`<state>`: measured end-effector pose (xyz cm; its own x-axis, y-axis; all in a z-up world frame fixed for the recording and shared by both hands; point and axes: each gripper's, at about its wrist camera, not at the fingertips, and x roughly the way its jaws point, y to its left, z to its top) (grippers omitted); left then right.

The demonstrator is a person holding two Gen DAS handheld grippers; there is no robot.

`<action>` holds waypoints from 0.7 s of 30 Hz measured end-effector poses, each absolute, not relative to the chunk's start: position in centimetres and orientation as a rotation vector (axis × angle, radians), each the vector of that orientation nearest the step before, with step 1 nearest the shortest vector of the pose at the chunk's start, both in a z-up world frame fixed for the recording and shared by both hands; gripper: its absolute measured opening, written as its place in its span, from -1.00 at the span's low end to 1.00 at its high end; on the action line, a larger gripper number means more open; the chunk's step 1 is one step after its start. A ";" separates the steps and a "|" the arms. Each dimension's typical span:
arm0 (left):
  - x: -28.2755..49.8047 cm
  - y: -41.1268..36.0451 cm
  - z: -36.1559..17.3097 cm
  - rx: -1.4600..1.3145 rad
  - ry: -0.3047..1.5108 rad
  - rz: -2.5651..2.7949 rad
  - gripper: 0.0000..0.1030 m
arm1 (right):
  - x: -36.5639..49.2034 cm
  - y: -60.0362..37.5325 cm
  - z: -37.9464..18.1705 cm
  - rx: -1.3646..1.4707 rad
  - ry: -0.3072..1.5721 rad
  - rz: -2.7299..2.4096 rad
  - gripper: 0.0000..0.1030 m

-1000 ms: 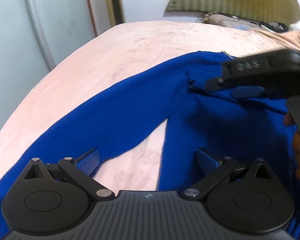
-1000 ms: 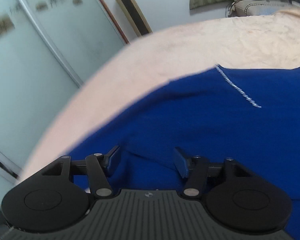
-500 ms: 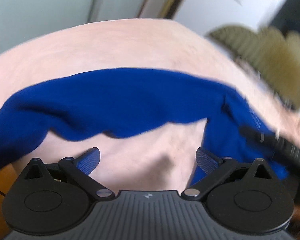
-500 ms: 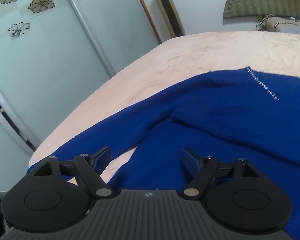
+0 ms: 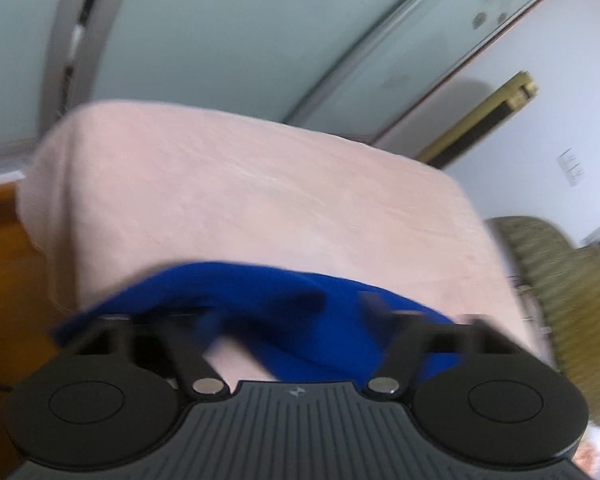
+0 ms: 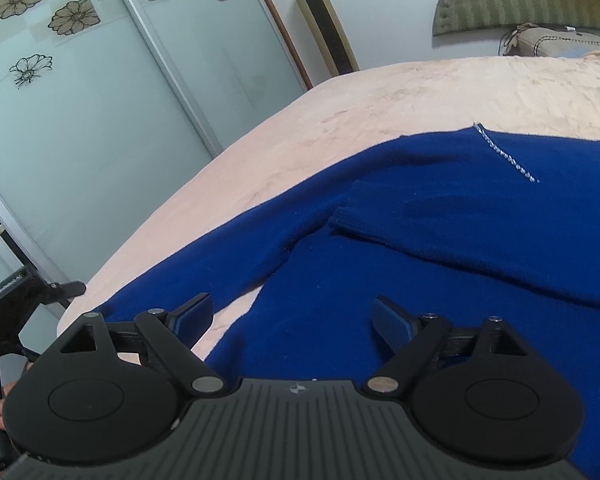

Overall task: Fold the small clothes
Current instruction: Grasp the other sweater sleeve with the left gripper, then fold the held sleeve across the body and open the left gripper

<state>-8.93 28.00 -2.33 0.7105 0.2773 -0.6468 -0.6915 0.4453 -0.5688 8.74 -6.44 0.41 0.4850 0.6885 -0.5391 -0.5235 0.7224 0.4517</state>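
We see a blue sweater (image 6: 420,280) lying flat on a bed (image 6: 380,100) with a pale pink cover, near the bed's foot end and reaching to its side edge. One sleeve is already folded in across the chest, and its cuff (image 6: 340,220) rests on the body of the garment. The other sleeve (image 5: 260,292) runs out toward the corner of the bed, so we judge it is the next part to fold in.

The left gripper (image 5: 296,308) is at that corner of the bed, with the outstretched sleeve bunched between its jaws. The jaws have just been closing around the cloth. The view is blurred, so we cannot tell whether the pads already press on it.

The right gripper (image 6: 292,306) hangs over the middle of the bed, above the sweater's body. Its jaws have just been opening and now stand wide. Cloth lies beneath them, but nothing is pinched. We judge it has let go to leave the fold where it lies.

The sweater is a deep, even blue in a soft, fine knit, with a line of small sparkling stones (image 6: 504,156) along the neckline.
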 end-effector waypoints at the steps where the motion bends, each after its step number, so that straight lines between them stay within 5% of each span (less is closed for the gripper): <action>1: -8.9 28.3 -2.3 -0.919 0.519 0.649 -0.48 | 8.8 -6.5 0.3 0.244 0.767 0.744 0.74; 3: -8.9 28.8 -3.0 -0.945 0.528 0.646 -0.77 | 8.9 -6.7 0.1 0.252 0.772 0.742 0.75; 5: -9.2 29.4 -3.1 -0.957 0.531 0.640 -0.82 | 9.0 -7.0 0.0 0.255 0.771 0.737 0.76; 12: -4.8 26.6 0.9 -0.652 0.453 0.624 -0.86 | 8.7 -10.0 0.2 0.299 0.738 0.680 0.83; 17: 1.9 17.2 4.8 -0.273 0.470 0.292 -0.86 | 8.8 -13.4 -0.2 0.373 0.713 0.575 0.84; 20: 4.6 10.4 3.2 -0.066 0.651 -0.083 -0.67 | 9.2 -15.7 -0.5 0.430 0.697 0.501 0.84; 21: 4.9 8.4 2.1 -0.027 0.722 -0.183 -0.40 | 9.4 -16.4 -0.6 0.449 0.693 0.474 0.84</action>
<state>4.90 8.40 2.10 0.7351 -0.1754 -0.6549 0.1571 0.9837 -0.0871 9.39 -16.41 -0.64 0.6730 0.5501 -0.4944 -0.2613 0.8022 0.5369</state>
